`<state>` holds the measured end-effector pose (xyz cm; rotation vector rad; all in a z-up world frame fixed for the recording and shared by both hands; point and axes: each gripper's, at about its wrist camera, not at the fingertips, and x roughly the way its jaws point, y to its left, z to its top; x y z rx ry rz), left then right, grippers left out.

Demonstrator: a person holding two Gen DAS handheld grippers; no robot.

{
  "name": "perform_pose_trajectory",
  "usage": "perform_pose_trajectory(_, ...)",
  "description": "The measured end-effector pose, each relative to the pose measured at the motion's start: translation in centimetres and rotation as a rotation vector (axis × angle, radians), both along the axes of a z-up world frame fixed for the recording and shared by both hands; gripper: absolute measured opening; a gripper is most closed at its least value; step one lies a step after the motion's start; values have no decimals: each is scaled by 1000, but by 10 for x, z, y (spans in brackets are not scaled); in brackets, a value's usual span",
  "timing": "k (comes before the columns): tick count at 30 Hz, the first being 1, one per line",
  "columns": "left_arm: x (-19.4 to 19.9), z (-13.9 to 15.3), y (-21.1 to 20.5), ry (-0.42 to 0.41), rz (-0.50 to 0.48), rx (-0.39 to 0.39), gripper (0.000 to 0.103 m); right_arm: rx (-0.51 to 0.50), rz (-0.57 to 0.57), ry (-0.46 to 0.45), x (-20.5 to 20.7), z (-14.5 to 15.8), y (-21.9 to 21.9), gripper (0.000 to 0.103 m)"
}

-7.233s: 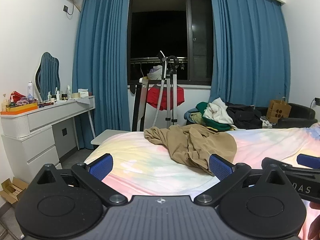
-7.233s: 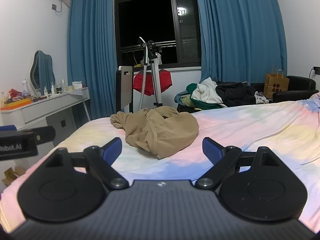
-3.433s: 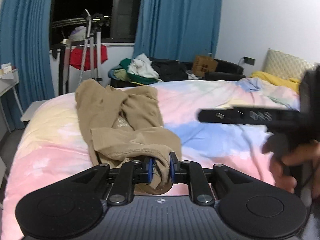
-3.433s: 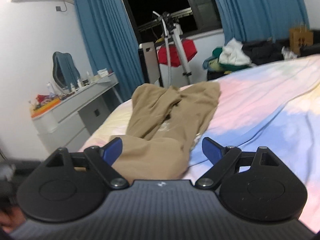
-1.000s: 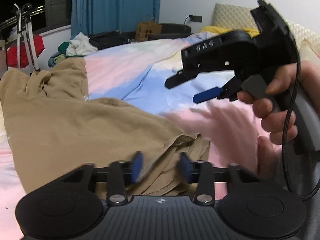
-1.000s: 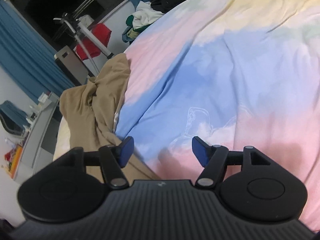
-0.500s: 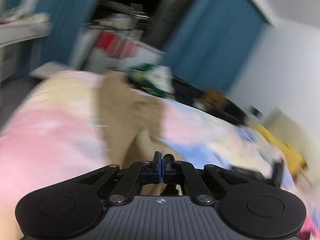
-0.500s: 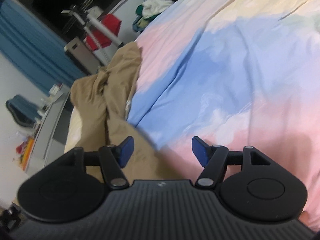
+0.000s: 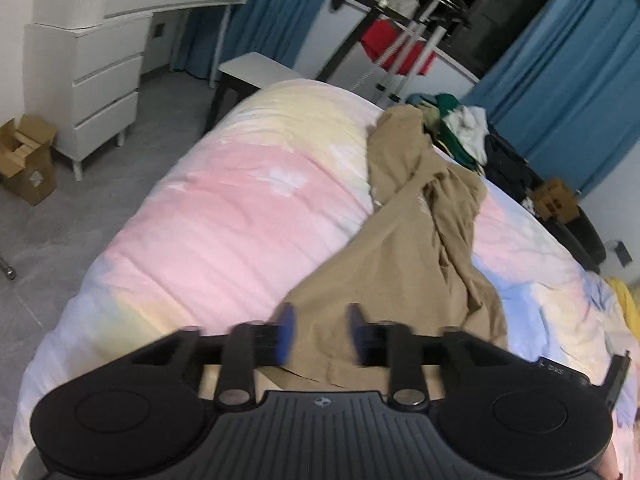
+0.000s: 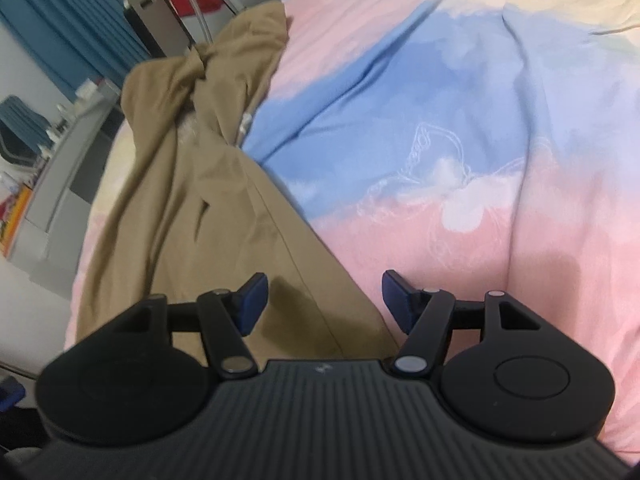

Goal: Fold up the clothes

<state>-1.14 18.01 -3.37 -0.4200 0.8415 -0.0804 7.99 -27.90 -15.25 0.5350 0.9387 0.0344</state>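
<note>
The soft, light trousers are lying limp on the bed, best pinched at the hem, both hand-held grippers hovering released, the left's jaws just opening.

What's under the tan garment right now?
The tan garment lies stretched along the pastel bedspread, which shows all around it. Whatever sits beneath the cloth itself is covered; its bunched far end hides any folds.

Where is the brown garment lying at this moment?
The brown garment lies stretched along the pastel bed cover, running from under both grippers toward the clothes rack by the window.
</note>
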Motion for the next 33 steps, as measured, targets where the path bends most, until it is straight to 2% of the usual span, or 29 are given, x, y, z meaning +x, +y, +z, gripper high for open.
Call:
perform_pose_trajectory(6, 53, -37, -30, 89, -134, 84, 67, -32, 137, 83, 11, -6, 16, 67)
perform_pose_trajectory(10, 89, -66, -45, 186, -179, 141, 70, -105, 241, 112, 13, 1, 26, 66)
perform_pose_trajectory(11, 96, -73, -46, 209, -183, 153, 70, -113, 258, 121, 13, 1, 27, 64)
perform_pose_trajectory(13, 105, -85, -46, 266, -197, 159, 70, -130, 290, 140, 12, 2, 29, 54)
perform_pose_trajectory(14, 109, -92, -46, 295, -205, 160, 68, -138, 306, 149, 12, 3, 30, 50)
perform_pose_trajectory(16, 108, -94, -47, 307, -225, 172, 62, -158, 330, 162, 12, 4, 33, 14)
perform_pose_trajectory(17, 106, -94, -47, 307, -236, 179, 50, -170, 340, 164, 11, 5, 35, 12)
perform_pose_trajectory(18, 104, -94, -47, 308, -246, 186, 31, -182, 353, 158, 10, 7, 37, 10)
perform_pose_trajectory(19, 102, -92, -48, 305, -260, 193, 24, -198, 367, 150, 8, 10, 38, 9)
perform_pose_trajectory(20, 99, -90, -49, 301, -277, 202, 6, -214, 377, 140, 6, 15, 39, 9)
perform_pose_trajectory(21, 95, -85, -49, 289, -291, 209, 1, -229, 386, 130, 4, 20, 39, 8)
perform_pose_trajectory(28, 57, -35, -28, 193, -324, 149, 0, -292, 435, 51, -20, 71, 24, 7)
perform_pose_trajectory(31, 50, -30, -22, 236, -296, 165, 0, -324, 459, 47, -32, 84, 13, 6)
perform_pose_trajectory(33, 48, -32, -16, 278, -265, 178, 0, -342, 464, 67, -37, 81, 9, 6)
